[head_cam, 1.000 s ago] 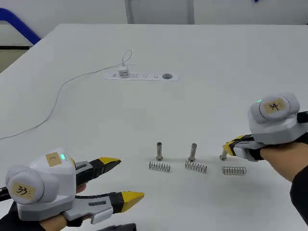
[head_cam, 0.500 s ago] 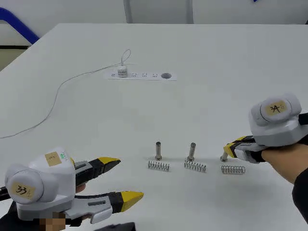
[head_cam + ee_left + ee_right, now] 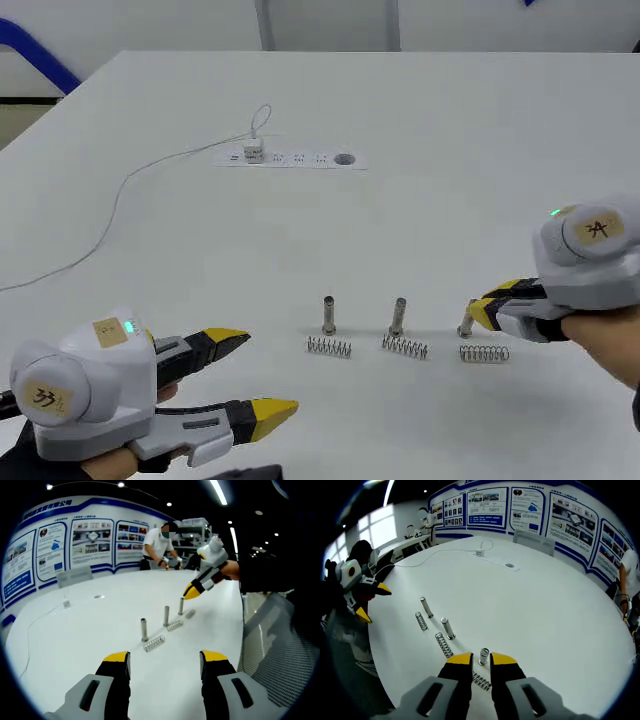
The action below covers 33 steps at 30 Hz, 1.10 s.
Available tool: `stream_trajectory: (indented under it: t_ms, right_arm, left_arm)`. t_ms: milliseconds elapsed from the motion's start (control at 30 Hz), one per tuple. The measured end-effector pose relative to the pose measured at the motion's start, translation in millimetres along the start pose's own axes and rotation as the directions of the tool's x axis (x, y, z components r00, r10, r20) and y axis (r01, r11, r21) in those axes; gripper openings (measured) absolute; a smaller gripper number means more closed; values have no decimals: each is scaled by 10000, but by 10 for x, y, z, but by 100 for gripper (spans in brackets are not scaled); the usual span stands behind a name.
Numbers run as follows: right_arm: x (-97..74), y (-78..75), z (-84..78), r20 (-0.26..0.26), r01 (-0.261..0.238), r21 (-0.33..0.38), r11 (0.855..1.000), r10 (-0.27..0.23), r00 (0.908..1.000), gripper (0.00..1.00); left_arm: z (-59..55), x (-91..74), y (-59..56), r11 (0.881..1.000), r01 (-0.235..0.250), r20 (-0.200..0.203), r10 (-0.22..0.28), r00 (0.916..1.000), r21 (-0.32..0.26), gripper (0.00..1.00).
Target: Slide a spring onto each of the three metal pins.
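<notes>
Head view: right tongs drift outward, all three springs still loose

One white table carries everything, and two tongs work over it. At the lower left of the frame the left gripper gapes wide and carries nothing. At the right edge the right gripper sits a little further right and lower than a second ago, while pins and springs have kept their places. Its tips remain at the right pin. In the right gripper view the jaws are nearly together on either side of that pin's top, but whether they pinch it I cannot tell. My reading is that the pin is being steadied, and threading has not begun.

One power strip with one cable lies upper middle.

Three pins stand upright in a row at lower centre: the left pin, the middle pin and the right one. Three springs lie flat, one just below each pin: left spring, middle spring, right spring. None is on a pin
</notes>
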State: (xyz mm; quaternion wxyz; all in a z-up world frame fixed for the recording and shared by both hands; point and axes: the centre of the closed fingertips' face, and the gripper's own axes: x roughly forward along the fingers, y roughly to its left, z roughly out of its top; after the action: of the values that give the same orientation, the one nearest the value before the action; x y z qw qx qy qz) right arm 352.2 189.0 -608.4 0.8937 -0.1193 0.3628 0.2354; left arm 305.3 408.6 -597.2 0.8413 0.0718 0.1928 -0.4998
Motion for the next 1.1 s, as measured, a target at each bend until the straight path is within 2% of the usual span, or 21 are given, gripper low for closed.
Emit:
stream_trajectory:
  t_ms: [133, 233, 267, 333, 367, 433, 533, 567, 600, 633, 767, 833, 900, 1000, 1067, 1100]
  right_arm:
    - [-18, 42, -72, -239, -529, -711, 9961, 513, 9984, 14]
    - [-35, 104, -142, -646, -1032, -1546, 9826, 942, 9935, 14]
    - [-40, 146, -155, -775, -1331, -1999, 9707, 1198, 9898, 14]
    - [-47, 180, -193, -1105, -1595, -2633, 9514, 1346, 9847, 14]
    - [-48, 224, -211, -1361, -1845, -3287, 9262, 1469, 9797, 14]
    - [-23, 259, -259, -1767, -2211, -3846, 8962, 1636, 9706, 14]
    - [16, 333, -265, -2020, -2693, -4377, 8579, 1981, 9591, 14]
    - [32, 346, -272, -2078, -2817, -4399, 8527, 2085, 9557, 14]
    - [53, 381, -288, -2236, -3073, -4470, 8401, 2277, 9477, 14]
    - [71, 393, -297, -2335, -3190, -4582, 8296, 2340, 9438, 14]
    - [154, 376, -358, -2951, -3492, -5319, 7715, 2176, 9303, 14]
    - [178, 369, -362, -3075, -3598, -5480, 7551, 2182, 9262, 14]
    - [200, 363, -374, -3254, -3803, -5512, 7427, 2284, 9176, 14]
    - [234, 360, -409, -3638, -4144, -5758, 7047, 2331, 9018, 14]
    - [262, 354, -411, -3728, -4180, -5824, 6972, 2279, 8995, 14]
    - [273, 359, -424, -3868, -4309, -5860, 6863, 2304, 8929, 14]
  left_arm:
    - [-3, 5, -3, 10000, 13, -18, -13, 10000, 18, 57]
    - [-2, 4, -6, 10000, 10, -22, -10, 10000, 17, 57]
    - [-3, 3, -5, 10000, 4, -23, -4, 10000, 18, 57]
    - [-2, 3, -5, 10000, 3, -21, -3, 10000, 13, 57]
    - [-4, 4, -6, 10000, 3, -32, -3, 10000, 19, 57]
    - [-7, 5, -10, 10000, 18, -53, -17, 10000, 27, 57]
    - [-8, 2, -14, 10000, 11, -76, -10, 10000, 78, 57]
    - [-7, 2, -15, 10000, 11, -75, -10, 10000, 80, 57]
    - [-7, 0, -15, 10000, 4, -79, -4, 10000, 82, 57]
    - [-7, 0, -14, 10000, -1, -83, 2, 10000, 82, 57]
    - [-9, -3, -13, 10000, -17, -96, 17, 10000, 83, 57]
    - [-11, -3, -12, 10000, -23, -103, 24, 9999, 82, 57]
    - [-14, -2, -11, 10000, -25, -108, 25, 9999, 63, 57]
    - [-17, 1, -13, 10000, -24, -127, 25, 9999, 66, 57]
    - [-17, 0, -14, 10000, -31, -132, 32, 9999, 67, 57]
    - [-15, -2, -15, 10000, -36, -127, 37, 9999, 52, 57]
